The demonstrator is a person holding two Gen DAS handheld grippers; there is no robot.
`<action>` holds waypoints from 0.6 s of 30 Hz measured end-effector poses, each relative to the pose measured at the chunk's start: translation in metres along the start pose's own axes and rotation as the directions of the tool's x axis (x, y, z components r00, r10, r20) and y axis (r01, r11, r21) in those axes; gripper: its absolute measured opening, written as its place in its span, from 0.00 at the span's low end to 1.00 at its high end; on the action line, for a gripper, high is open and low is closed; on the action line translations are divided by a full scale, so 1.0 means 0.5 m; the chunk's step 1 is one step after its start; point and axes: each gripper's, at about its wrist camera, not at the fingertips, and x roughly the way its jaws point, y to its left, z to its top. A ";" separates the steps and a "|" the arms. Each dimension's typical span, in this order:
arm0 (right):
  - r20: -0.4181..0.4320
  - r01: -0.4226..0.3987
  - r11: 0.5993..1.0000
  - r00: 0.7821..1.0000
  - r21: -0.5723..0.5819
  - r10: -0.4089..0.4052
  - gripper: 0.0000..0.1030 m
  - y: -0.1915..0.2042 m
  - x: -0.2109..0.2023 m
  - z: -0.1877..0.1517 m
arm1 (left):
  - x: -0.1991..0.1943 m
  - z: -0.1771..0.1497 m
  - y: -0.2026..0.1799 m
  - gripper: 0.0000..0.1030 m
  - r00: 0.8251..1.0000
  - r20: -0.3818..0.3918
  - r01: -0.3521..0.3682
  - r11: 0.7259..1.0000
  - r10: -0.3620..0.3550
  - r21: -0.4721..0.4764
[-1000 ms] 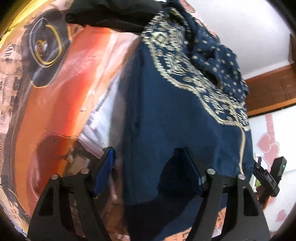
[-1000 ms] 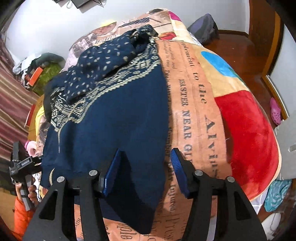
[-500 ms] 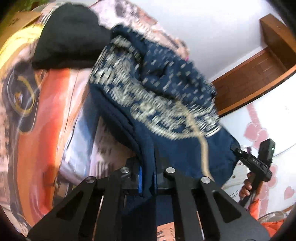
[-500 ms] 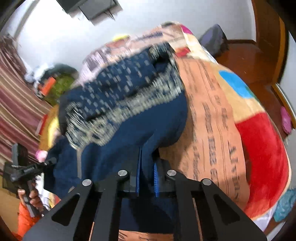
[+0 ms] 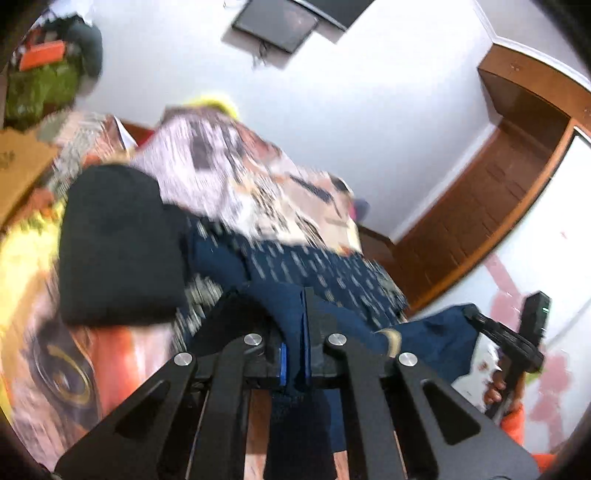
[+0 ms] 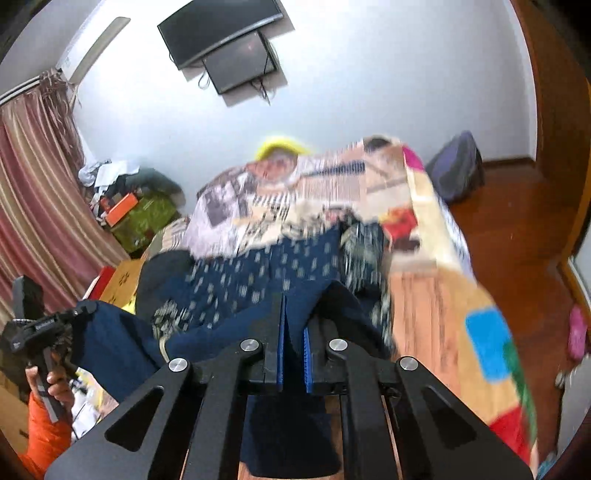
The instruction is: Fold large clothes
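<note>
Soft navy cloth garment [image 5: 295, 317], matt black plastic gripper [image 6: 293, 332], glossy brown wooden floor [image 6: 517, 221].

A bed [image 6: 436, 295] with printed cover bears the navy garment [image 6: 258, 280] and, seemingly, black clothing [image 5: 118, 243].

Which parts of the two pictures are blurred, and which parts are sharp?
Left wrist view: the bedspread and the navy garment smear with motion blur; the left gripper is sharp. Right wrist view: same blur on cloth; the right gripper and wall screen are crisp.

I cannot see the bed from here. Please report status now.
Left gripper and right gripper both shut on navy garment, near edge raised off bed. Black cloth lies beside garment.
</note>
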 end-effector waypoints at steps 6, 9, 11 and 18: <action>0.021 0.044 0.999 0.999 -0.008 -0.044 0.06 -0.017 0.087 0.072 | 0.115 0.082 0.040 0.05 0.995 0.030 -0.098 0.995 0.098 -0.016; -0.009 0.072 0.997 0.997 -0.004 -0.072 0.06 -0.034 0.153 0.084 | 0.190 0.093 0.071 0.05 0.985 -0.021 -0.172 0.985 0.172 -0.007; -0.039 0.092 0.996 0.995 0.002 -0.092 0.07 -0.048 0.189 0.081 | 0.241 0.085 0.100 0.05 0.975 -0.073 -0.212 0.977 0.211 -0.010; -0.119 0.121 0.992 0.986 0.043 -0.115 0.07 -0.113 0.273 0.052 | 0.343 0.051 0.164 0.05 0.950 -0.185 -0.256 0.967 0.251 -0.005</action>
